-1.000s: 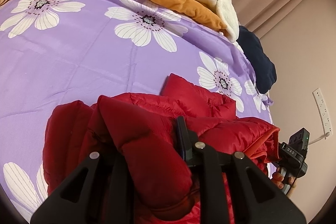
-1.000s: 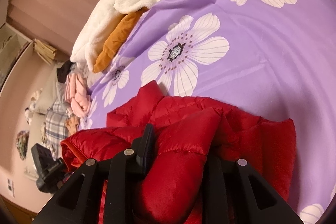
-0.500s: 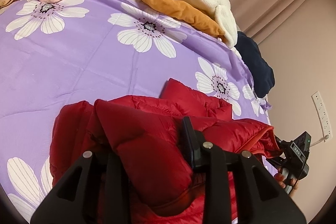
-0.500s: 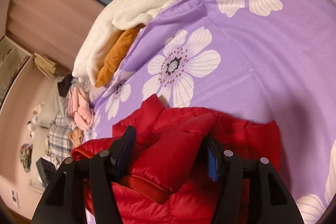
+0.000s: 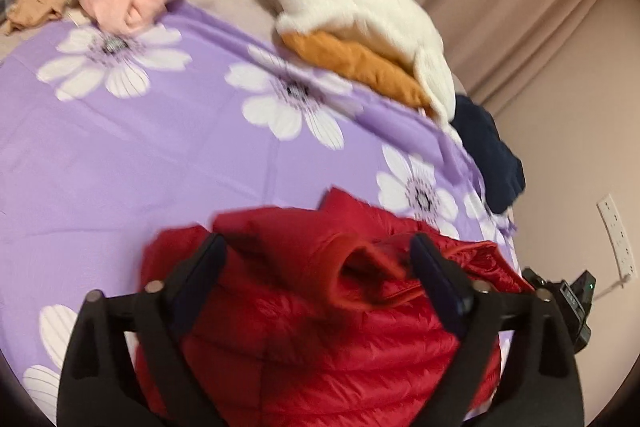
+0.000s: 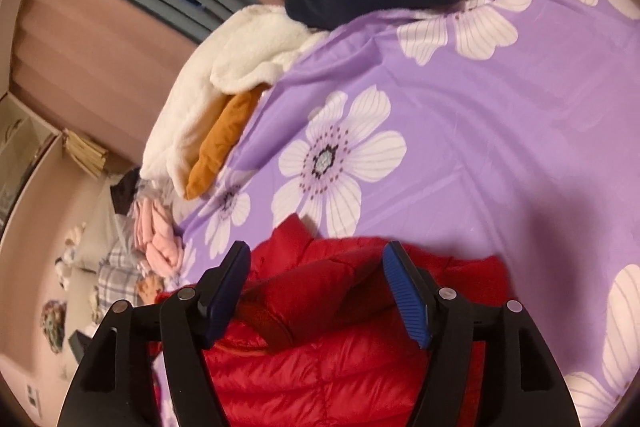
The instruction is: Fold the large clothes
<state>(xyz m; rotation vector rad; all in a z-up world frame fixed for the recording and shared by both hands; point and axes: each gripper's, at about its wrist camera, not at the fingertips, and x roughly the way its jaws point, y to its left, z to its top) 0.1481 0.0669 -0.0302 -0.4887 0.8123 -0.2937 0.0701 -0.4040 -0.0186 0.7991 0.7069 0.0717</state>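
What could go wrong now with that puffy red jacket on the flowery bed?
Both sets of jaws are opening, with the red jacket between them, so its puffy folded sleeve may spring back and undo the fold. The jacket also lies near the edge of the purple sheet, so it might slide off.

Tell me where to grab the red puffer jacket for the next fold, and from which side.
Probably the ribbed cuff of the red puffer jacket: its sleeve end lies on top, raised and firm. Come from above on the near side, where the left gripper hovers, jaws opening around it.
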